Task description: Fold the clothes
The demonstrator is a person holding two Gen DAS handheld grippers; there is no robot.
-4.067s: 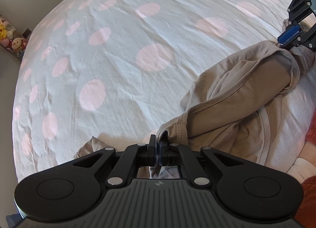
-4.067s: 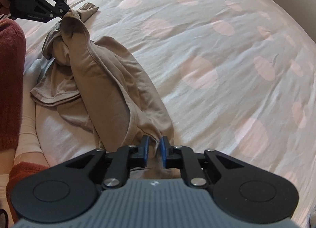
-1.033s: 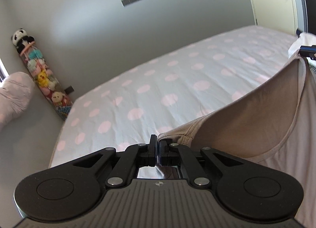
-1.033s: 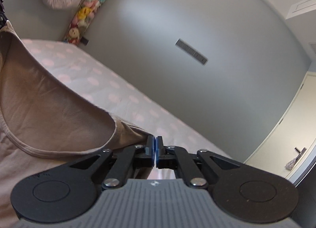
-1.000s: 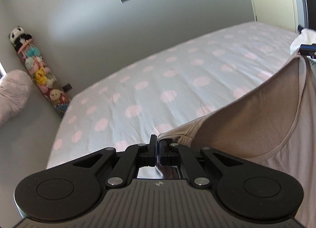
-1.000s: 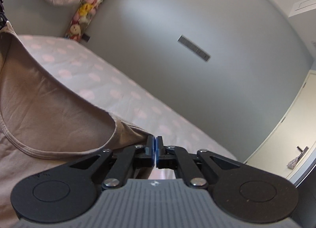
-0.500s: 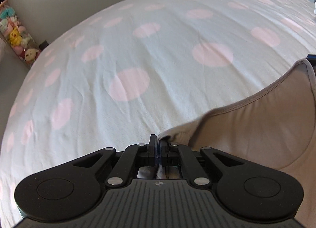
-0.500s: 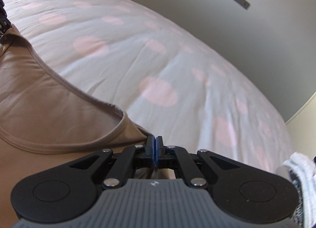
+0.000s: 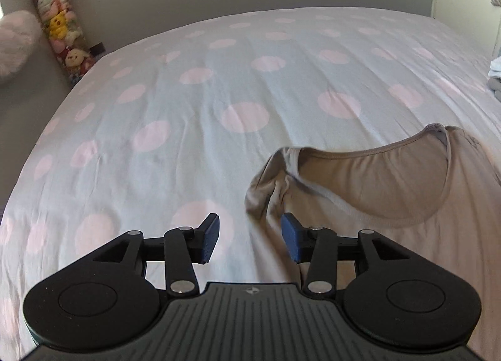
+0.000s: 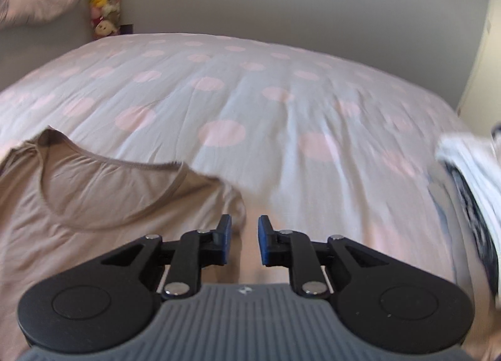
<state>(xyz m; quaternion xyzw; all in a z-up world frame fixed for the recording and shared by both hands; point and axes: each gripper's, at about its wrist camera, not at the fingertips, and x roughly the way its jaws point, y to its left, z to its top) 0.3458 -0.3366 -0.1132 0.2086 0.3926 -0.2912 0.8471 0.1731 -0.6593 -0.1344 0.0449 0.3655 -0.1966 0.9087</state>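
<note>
Bedsheet [image 9: 194,104], shirt [image 9: 375,179]; grippers wide, empty.

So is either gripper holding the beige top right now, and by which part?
Neither. Left gripper and right gripper are open; the beige top lies on the bed.

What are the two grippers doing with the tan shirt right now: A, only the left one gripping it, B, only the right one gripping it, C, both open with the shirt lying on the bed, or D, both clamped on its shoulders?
C: the left gripper and the right gripper both show a clear gap between their blue pads, and the tan shirt lies flat on the polka-dot bed.
</note>
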